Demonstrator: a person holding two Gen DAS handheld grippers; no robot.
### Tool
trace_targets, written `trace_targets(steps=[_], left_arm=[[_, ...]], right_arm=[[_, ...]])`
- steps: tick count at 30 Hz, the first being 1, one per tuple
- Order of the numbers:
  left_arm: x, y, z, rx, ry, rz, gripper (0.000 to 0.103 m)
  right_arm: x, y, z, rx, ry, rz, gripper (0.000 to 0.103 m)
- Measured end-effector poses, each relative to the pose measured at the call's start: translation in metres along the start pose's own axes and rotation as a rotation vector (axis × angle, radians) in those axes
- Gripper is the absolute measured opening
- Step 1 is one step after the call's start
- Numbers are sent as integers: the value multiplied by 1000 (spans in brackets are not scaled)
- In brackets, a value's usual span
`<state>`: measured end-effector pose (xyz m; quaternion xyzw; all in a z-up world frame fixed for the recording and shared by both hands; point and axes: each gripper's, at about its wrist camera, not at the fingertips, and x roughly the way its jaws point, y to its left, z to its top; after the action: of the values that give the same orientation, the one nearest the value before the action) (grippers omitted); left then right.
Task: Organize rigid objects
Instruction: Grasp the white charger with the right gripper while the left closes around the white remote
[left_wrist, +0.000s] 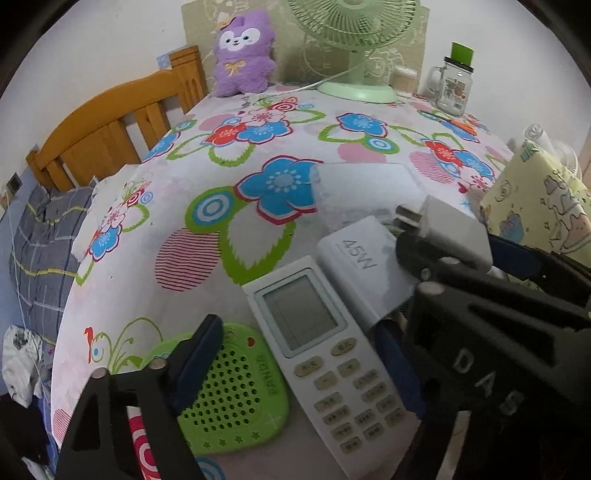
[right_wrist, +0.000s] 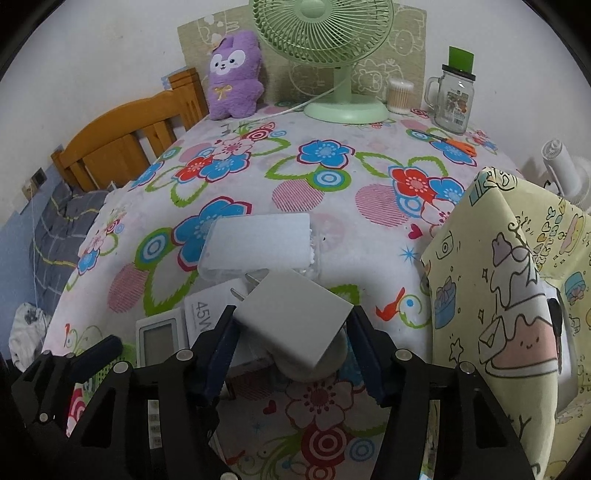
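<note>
Charger (right_wrist: 295, 317) between right gripper (right_wrist: 291, 350) fingers (touching)

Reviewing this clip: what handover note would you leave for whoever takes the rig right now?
Left tongs: open, straddling the remote control, pads not yet pressing on it.
Right tongs: shut on the white plug charger, held tilted above the table.
Things: the 45W block lies against the remote; the green perforated gadget is left of the remote; the white flat box is just beyond them.
Done: charger picked up.
Left: set the charger down, then place the remote, block and gadget. Where they should go cannot be told.
</note>
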<state>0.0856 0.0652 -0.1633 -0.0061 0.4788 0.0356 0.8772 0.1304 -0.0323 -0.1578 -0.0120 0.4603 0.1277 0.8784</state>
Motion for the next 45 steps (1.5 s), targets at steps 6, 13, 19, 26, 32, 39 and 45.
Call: trace_targets(steps=[6,13,19,26,32,39,45], left_arm=[[-6,-4,-2,2,-13,-22,64],[-14,-5,-11,-23,-6,-43,60],[-21,-6,-21,-35,-14,-53,58],[-26,-3,-28,-53,-34,-68,52],[-28,0,-30,-67,-28,-85,49],[-38,1,-34,-58,-41,-89,47],[-47,1,-37,-52,-59,-91,46]], right_arm=[[-7,0,-8,2,5,-6,62],[-16,3,-19,-12,7,-9,62],[-21,6,-28,-25,18,-14,62],[-25,9,-38,-26,28,-9,62],[-32,12,-39,-33,12,-11,62],[-40,16,-42,-37,4,0,62],[-49,19,-44,-42,-13,-3,62]])
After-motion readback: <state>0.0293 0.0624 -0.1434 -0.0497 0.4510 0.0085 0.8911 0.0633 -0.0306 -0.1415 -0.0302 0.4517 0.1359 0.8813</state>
